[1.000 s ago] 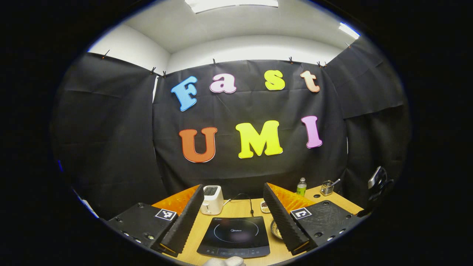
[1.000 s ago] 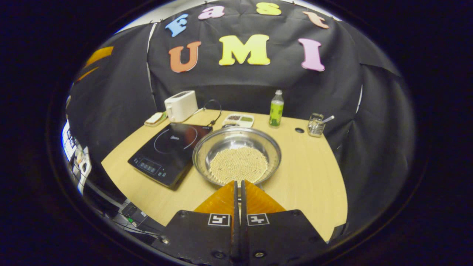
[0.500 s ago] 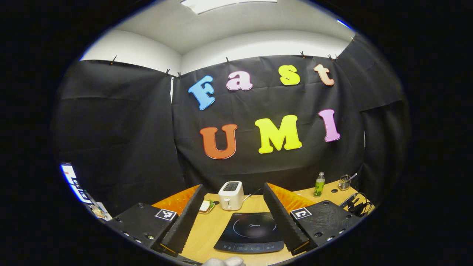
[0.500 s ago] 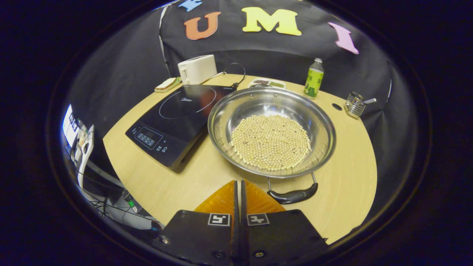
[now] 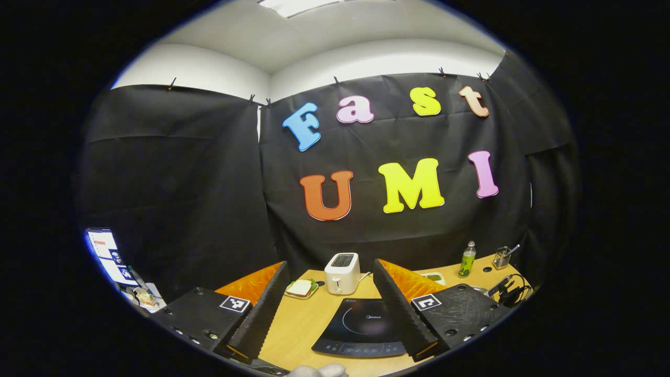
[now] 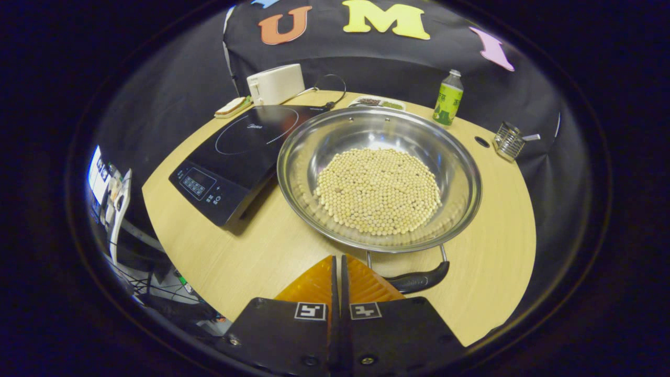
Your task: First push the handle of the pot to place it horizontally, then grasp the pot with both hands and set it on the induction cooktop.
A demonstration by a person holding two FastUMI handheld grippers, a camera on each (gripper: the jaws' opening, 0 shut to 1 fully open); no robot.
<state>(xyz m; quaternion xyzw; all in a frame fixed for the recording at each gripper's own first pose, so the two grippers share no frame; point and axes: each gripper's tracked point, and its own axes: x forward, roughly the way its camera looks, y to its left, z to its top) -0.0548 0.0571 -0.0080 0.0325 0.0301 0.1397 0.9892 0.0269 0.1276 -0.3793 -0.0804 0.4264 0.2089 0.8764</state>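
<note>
Nearing the pot (image 6: pixel 379 178) handle (image 6: pixel 416 280) with right gripper (image 6: pixel 337 262) closed, empty; left gripper (image 5: pixel 327 285) spread open. Looking heavy, slick steel, beans shifting; gripping opposite handles.

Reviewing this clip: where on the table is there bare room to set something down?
Bare table lies in front of the cooktop, left of the right gripper, and again right of the pot toward the cup. The back edge is crowded: toaster, sandwich plate, snack tray, bottle.
</note>
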